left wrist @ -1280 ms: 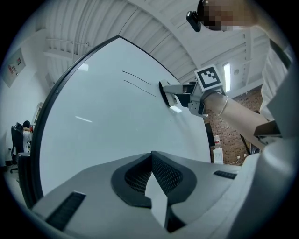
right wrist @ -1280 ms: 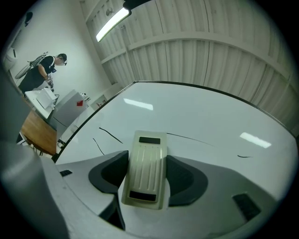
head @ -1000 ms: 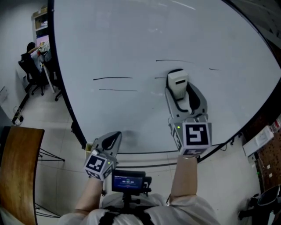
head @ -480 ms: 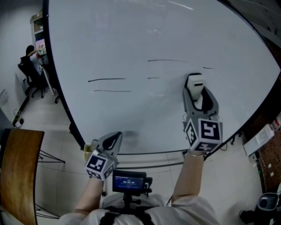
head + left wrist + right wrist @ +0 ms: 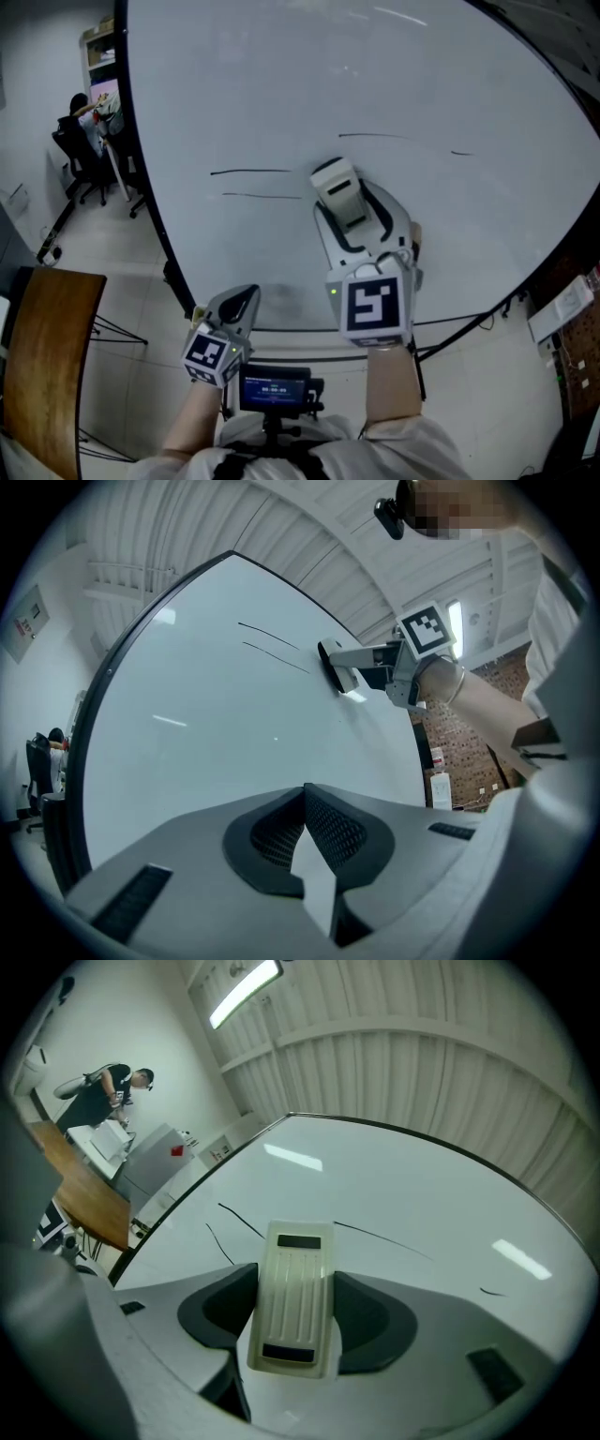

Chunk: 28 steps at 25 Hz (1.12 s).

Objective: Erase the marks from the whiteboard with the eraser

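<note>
- My right claw [image 5: 354, 214] is clenched on the eraser [image 5: 336, 183], a cream, ribbed plastic block lying flat against the glossy whiteboard [image 5: 281, 84];
- thin black marks [image 5: 251, 172] run just left of it;
- my left claw [image 5: 239, 302] is closed on nothing, low by the board's edge;
- half a second ago the eraser sat further right; it has slid left.

The left gripper [image 5: 242, 298] and right gripper [image 5: 354, 202] are moulded in light grey plastic, lined with dark mesh-textured pads [image 5: 328, 829], and each is topped by a white cube [image 5: 375, 305] printed with black square markers. White short sleeves [image 5: 420, 441] are worn, with a black chest-mounted screen [image 5: 272, 385]
</note>
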Motion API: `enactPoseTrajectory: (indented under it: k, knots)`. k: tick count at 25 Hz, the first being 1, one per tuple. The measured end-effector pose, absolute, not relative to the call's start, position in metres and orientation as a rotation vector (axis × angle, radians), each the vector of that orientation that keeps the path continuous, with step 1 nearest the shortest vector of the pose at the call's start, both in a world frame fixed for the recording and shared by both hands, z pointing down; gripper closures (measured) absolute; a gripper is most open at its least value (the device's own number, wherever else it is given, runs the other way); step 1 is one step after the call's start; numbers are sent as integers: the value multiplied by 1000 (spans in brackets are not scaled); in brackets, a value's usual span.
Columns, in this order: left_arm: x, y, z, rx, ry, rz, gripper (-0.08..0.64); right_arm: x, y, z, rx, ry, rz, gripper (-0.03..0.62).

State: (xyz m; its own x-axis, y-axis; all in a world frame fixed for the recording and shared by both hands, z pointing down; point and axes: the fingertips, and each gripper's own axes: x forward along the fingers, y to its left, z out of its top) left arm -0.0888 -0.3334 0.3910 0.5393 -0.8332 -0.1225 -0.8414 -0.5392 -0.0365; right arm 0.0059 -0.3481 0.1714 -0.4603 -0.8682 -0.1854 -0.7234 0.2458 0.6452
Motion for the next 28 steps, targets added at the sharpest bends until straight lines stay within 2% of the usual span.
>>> enactPoseTrajectory:
  k: [6,16,28]
  knots:
    - [-110,-331,398,-2655,1510,143,552,-31,-347,162,1461,-2317,-1099,331]
    - [-118,-336,400,-2674,1531,150,552,-25,-350,149,1506,-2434,-1069,331]
    - [-95,-343,399,-2722,1481,150,552,33,-355,136,1638,-2499,-954,330]
